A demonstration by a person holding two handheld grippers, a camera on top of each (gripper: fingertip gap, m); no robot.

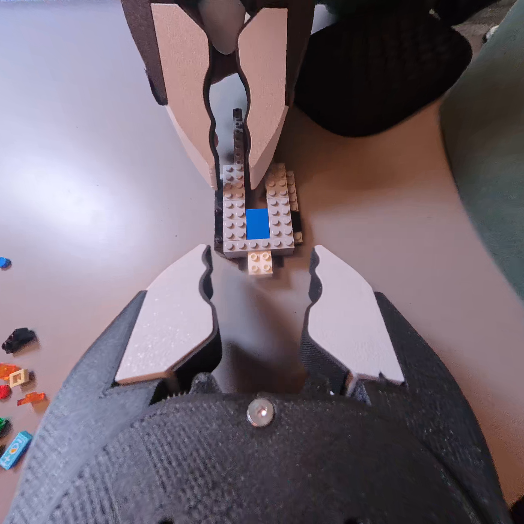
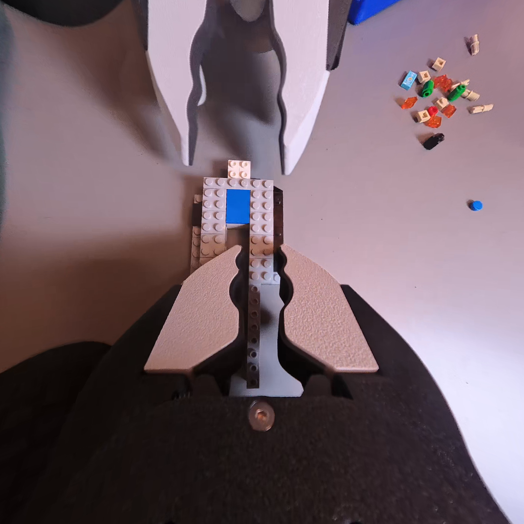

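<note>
Grey studded plastic brick model [image 1: 256, 215], U-shaped with a smooth blue tile [image 1: 257, 224] set between its two arms, is seen lying flat on the pale grey desk [image 1: 85, 170], out in the open surface with no desk edge shown near it. One grey arm of the model is clamped between the beige fingers of the right gripper [image 2: 260, 249], and a long dark beam with round holes [image 2: 253, 337] runs back between those fingers. The left gripper [image 1: 261, 249] is held wide open just short of the model's other end, where a small cream four-stud plate [image 1: 260, 263] juts out; nothing is touched by its white fingers [image 1: 181, 306]. A scatter of small loose pieces in orange, green, tan and black [image 2: 442, 96] and a single round blue stud [image 2: 475, 205] lie well apart to one side. A black rounded chair seat [image 1: 377, 85] is seen beyond the right gripper.
</note>
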